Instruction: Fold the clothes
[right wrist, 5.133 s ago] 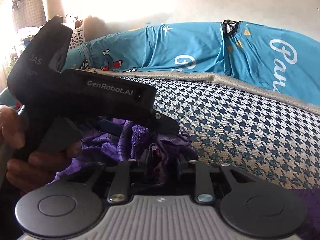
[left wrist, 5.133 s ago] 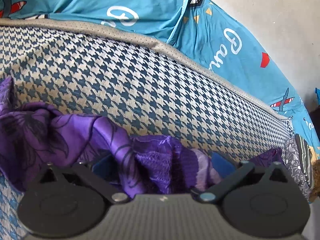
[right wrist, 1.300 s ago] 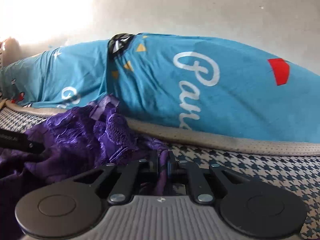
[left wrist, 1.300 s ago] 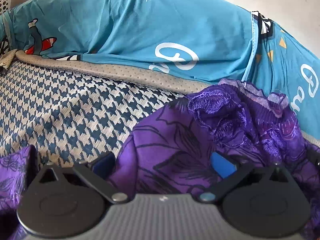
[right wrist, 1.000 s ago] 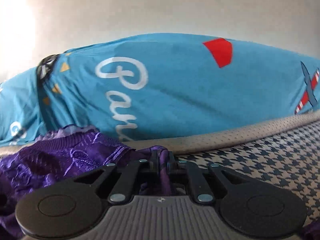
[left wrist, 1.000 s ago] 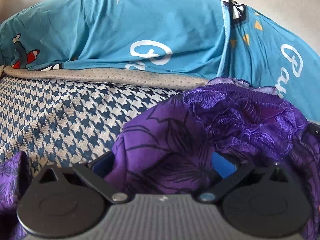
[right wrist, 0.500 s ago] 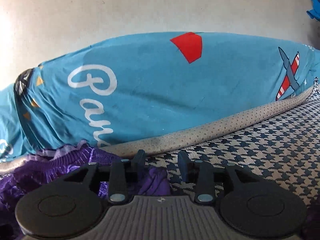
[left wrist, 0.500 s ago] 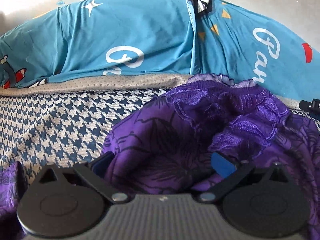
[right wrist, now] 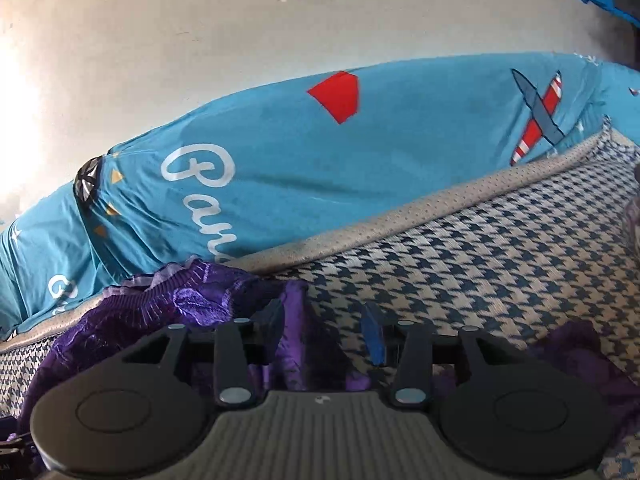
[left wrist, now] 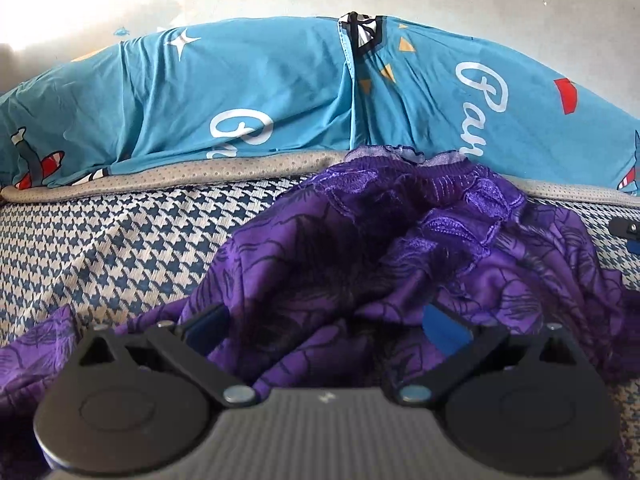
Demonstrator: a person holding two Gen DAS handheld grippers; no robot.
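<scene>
On the bed (left wrist: 120, 248), purple garment (left wrist: 360, 248) bunches between the left gripper (left wrist: 324, 320)'s spread jaws; right gripper (right wrist: 324, 320) is opening, fabric brushing its left finger

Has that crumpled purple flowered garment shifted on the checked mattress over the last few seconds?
Yes. The purple flowered garment has moved away from the camera, up the houndstooth mattress, and now reaches the blue printed pillows.

surface: houndstooth mattress (left wrist: 120, 248) | on it: crumpled purple garment (left wrist: 360, 264), blue printed bedding (left wrist: 260, 92) along far edge
</scene>
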